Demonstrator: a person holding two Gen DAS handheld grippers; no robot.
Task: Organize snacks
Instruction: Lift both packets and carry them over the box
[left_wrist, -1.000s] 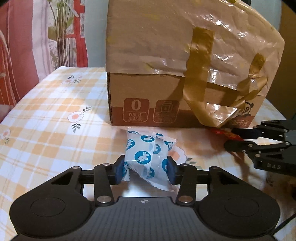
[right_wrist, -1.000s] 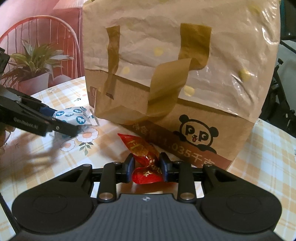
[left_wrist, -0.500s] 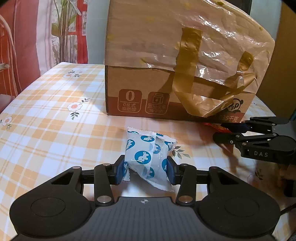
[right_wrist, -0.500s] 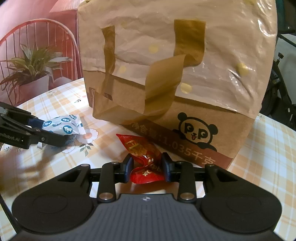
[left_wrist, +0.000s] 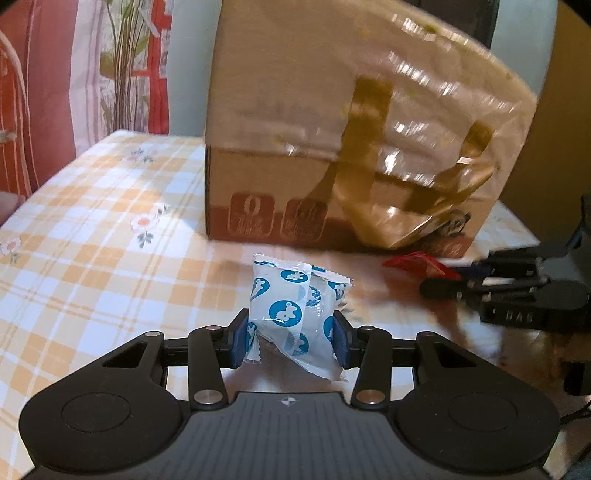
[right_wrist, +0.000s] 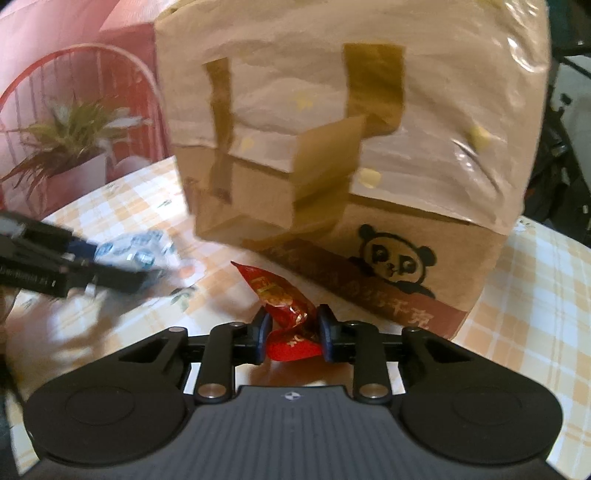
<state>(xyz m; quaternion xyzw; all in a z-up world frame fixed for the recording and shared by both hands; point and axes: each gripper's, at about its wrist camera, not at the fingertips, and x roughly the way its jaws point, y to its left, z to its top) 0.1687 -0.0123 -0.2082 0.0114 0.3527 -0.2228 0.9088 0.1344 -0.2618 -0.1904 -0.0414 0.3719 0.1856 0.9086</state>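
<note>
My left gripper (left_wrist: 290, 341) is shut on a white snack packet with blue dots (left_wrist: 295, 310), held above the checked tablecloth (left_wrist: 92, 258). My right gripper (right_wrist: 291, 332) is shut on a red snack packet (right_wrist: 284, 306), also held off the table. Each gripper shows blurred in the other's view: the right one (left_wrist: 439, 275) with the red packet (left_wrist: 417, 263) at the right, the left one (right_wrist: 122, 269) with the white packet (right_wrist: 136, 251) at the left. A tall brown paper bag with a panda print (right_wrist: 351, 155) stands just behind both; it also shows in the left wrist view (left_wrist: 351, 147).
The bag's folded handles (right_wrist: 325, 158) hang down its front. A potted plant (right_wrist: 70, 147) and a red wire chair (right_wrist: 74, 74) stand beyond the table's far left edge. A floral curtain (left_wrist: 122, 66) hangs behind the table.
Both grippers have lifted and pulled back from the bag with their packets still held. The views are now motion-blurred.
</note>
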